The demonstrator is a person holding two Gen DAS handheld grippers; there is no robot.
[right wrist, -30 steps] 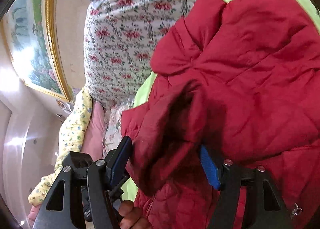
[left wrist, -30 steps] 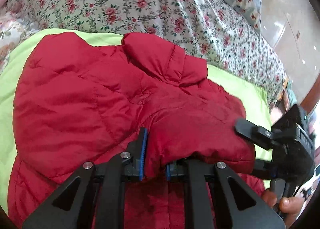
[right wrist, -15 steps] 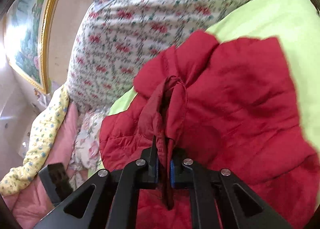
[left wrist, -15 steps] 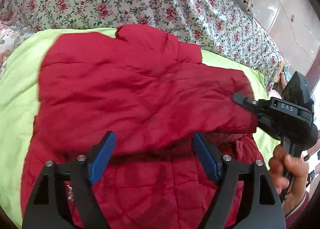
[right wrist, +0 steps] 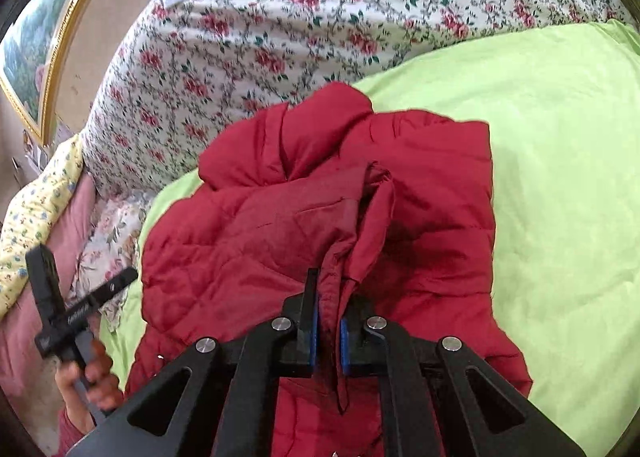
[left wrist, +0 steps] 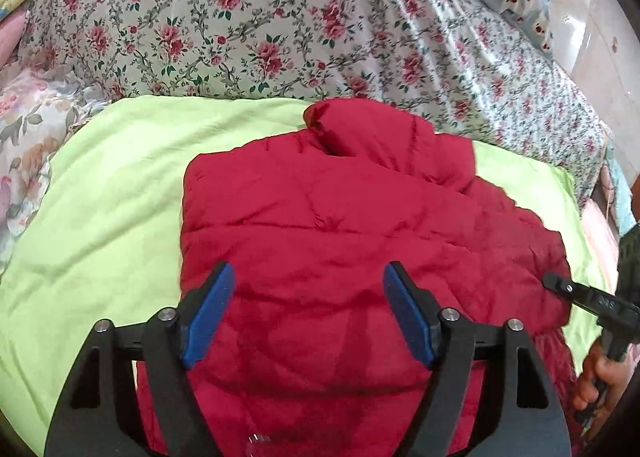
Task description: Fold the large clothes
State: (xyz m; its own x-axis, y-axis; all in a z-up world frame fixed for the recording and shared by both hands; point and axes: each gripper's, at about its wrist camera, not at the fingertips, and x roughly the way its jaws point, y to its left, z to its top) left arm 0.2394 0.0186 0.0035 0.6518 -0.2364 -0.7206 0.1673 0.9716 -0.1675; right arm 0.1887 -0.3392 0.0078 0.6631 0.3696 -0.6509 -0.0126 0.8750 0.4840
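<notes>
Jacket: red quilted puffer jacket [left wrist: 360, 225] lies on a lime-green sheet [left wrist: 100, 197] spread over the bed.
Right claw [right wrist: 328, 331]: clamped tight on a bunched edge of the jacket's fabric, which stands up from the pile.
Left claw [left wrist: 306, 313]: jaws wide and easing inward, poised above the jacket's near part, pads pressing nothing.
Progress: one flap looks folded across the body; the collar remains bulky at the far end, so I judge further folds and smoothing are left.
Beyond: rose-print floral quilt [left wrist: 280, 17] behind the sheet.
Containers: none visible.
</notes>
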